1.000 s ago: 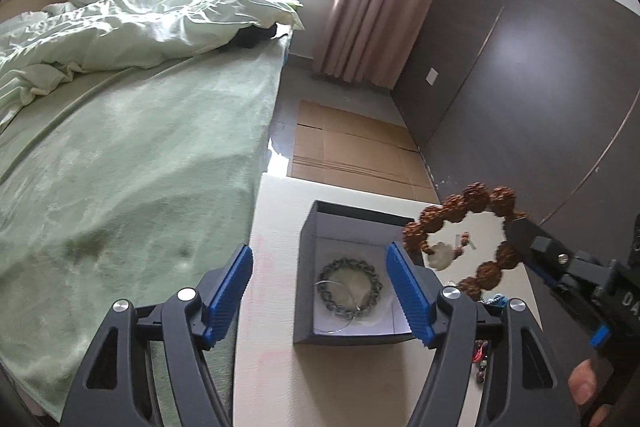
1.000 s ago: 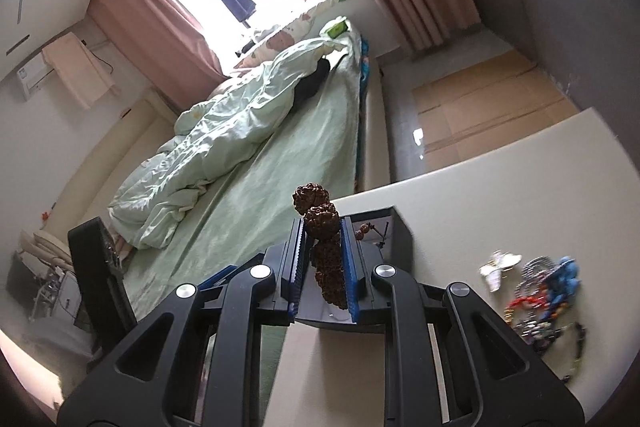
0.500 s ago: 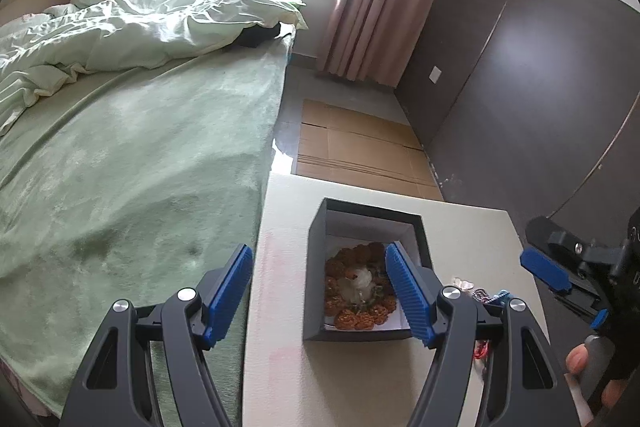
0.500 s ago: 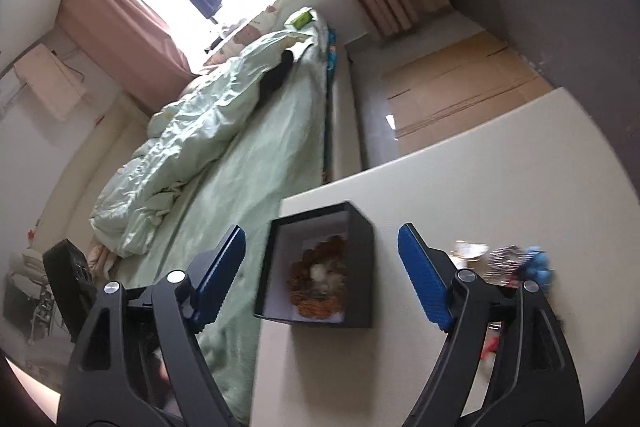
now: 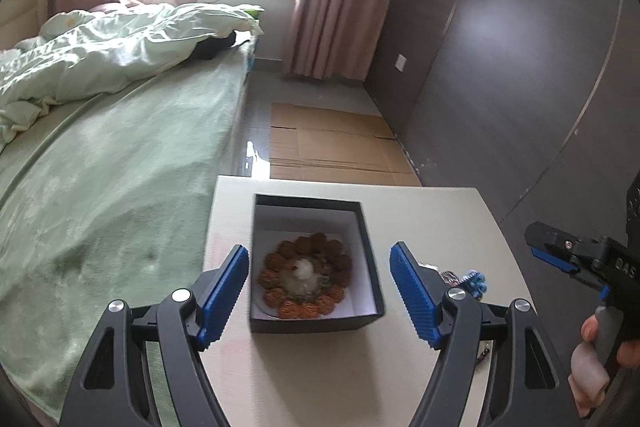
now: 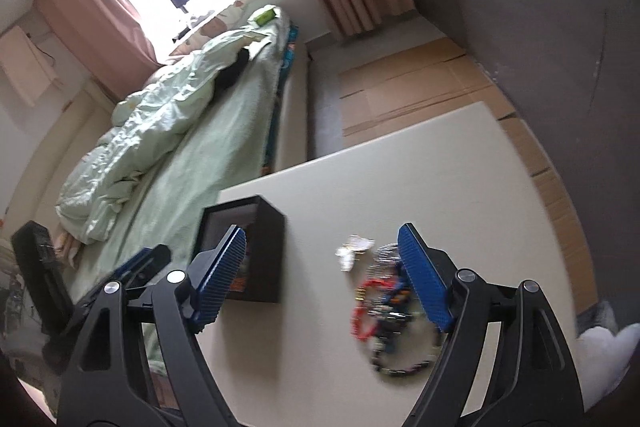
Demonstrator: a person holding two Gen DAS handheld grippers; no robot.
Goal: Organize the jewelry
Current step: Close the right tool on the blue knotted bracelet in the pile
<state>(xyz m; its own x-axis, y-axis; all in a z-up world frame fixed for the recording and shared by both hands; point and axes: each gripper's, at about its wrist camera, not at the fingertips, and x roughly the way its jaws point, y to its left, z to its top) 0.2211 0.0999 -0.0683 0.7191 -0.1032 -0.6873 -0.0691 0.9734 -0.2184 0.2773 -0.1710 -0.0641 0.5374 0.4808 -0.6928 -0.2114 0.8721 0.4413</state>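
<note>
A knobbly brown bead bracelet (image 5: 306, 277) lies coiled in the square black box (image 5: 370, 259) between the wide-open, empty left gripper (image 5: 320, 293); the right gripper (image 6: 322, 281), at three o'clock, has just opened, holding nothing.

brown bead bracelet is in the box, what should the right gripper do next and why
Probably bring the right gripper, jaws open and empty, down onto the loose jewelry pile on the table and close on one piece. The brown bead bracelet already lies inside the dark box, while the tangle of red, blue and dark beads sits outside it, right between the right gripper's fingers.
</note>
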